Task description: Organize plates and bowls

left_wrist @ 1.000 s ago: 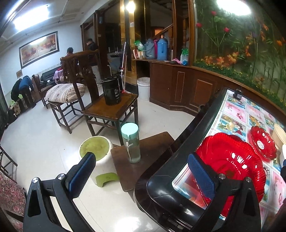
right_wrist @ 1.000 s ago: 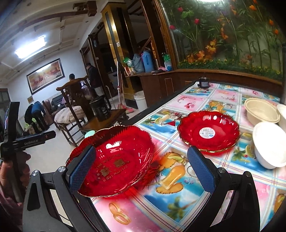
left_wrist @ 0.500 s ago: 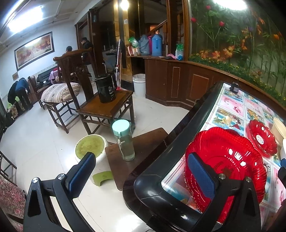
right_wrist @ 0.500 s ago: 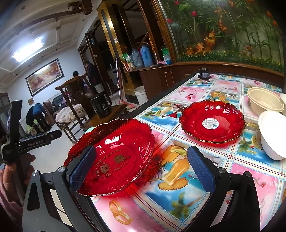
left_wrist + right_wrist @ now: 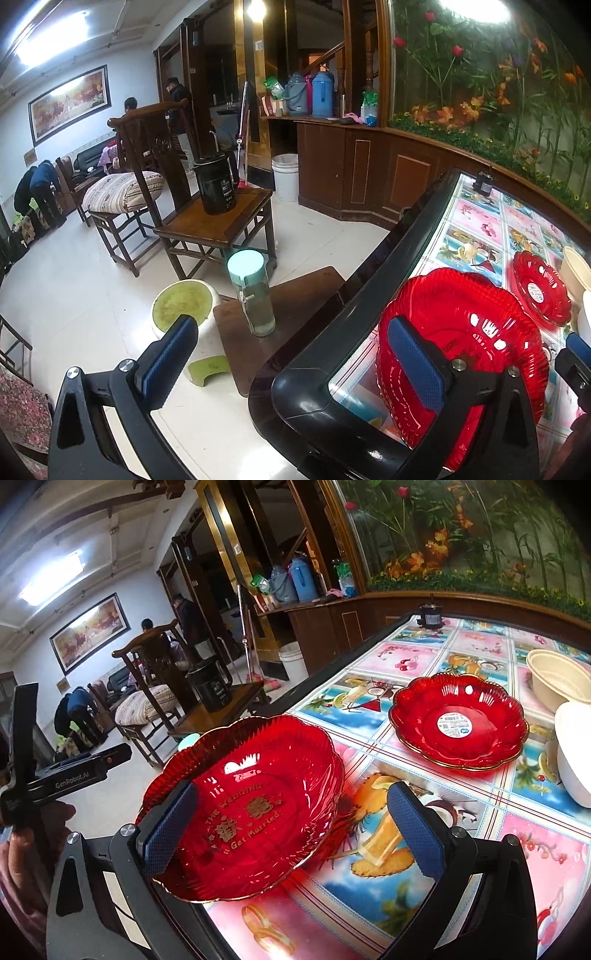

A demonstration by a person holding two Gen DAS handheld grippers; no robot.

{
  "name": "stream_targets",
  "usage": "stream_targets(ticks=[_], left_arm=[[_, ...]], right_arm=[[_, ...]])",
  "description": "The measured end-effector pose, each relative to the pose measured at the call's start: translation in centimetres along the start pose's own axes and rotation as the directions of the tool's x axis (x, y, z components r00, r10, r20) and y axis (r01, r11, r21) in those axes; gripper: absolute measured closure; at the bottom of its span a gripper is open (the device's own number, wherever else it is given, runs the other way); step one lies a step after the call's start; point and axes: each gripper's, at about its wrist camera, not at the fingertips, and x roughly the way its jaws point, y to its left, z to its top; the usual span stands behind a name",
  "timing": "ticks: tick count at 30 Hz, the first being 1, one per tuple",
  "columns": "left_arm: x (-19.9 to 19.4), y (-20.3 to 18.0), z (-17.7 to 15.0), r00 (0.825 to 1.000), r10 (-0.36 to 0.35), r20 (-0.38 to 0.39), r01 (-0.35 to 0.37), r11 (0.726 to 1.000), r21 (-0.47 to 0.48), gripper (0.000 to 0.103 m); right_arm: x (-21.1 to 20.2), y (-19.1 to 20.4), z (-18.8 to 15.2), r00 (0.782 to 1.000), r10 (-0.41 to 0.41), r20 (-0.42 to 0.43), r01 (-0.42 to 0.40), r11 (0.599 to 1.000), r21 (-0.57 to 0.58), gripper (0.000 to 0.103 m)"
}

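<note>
Right gripper (image 5: 291, 827), jaws spread wide, closes in on large red plate (image 5: 251, 805) at table (image 5: 480, 849) corner; left gripper (image 5: 295, 354), also open, drifts nearer alongside. Second red plate (image 5: 458, 720) waits beyond. Grasp appears imminent, stacking unstarted.

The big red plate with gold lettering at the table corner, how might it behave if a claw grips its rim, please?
The big red plate looks like rigid, glossy moulded plastic, so probably stiff, fairly light and a bit slippery. It seems tilted, its left edge raised at the table's edge, so a push might rock it or slide it off.
</note>
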Motion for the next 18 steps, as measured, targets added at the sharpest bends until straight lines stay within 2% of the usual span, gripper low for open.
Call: stream_targets(ticks=[18], left_arm=[[0.63, -0.05, 0.42, 1.000, -0.028, -0.004, 0.028, 1.000, -0.010, 0.000]], right_arm=[[0.93, -0.07, 0.17, 0.999, -0.040, -0.025, 0.040, 0.999, 0.012, 0.000]])
